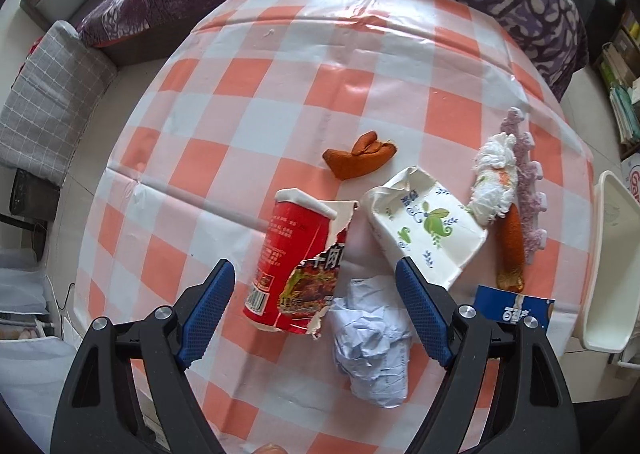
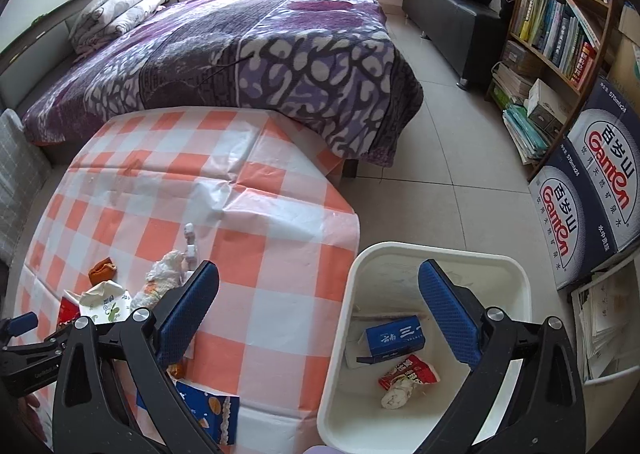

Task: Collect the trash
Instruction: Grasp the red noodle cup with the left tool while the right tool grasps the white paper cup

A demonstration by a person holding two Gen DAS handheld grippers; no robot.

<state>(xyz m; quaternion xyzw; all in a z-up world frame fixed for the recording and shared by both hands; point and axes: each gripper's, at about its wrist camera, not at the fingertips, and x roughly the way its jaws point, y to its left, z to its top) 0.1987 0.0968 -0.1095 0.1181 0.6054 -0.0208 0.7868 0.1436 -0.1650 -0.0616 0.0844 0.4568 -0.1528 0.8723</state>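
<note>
Torn red cup (image 1: 294, 266) lying flat, rim pointing far, left claw (image 1: 316, 310) wide, empty, right claw (image 2: 320, 318) wide, empty

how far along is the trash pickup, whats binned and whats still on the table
Done: a blue box and a red wrapper lie in the white bin. In hand: nothing; left gripper and right gripper are open. Left: red cup, crumpled paper, tissue pack, blue packet.

"Ganten", "570ml×24" on stacked cartons (image 2: 592, 189).
</note>
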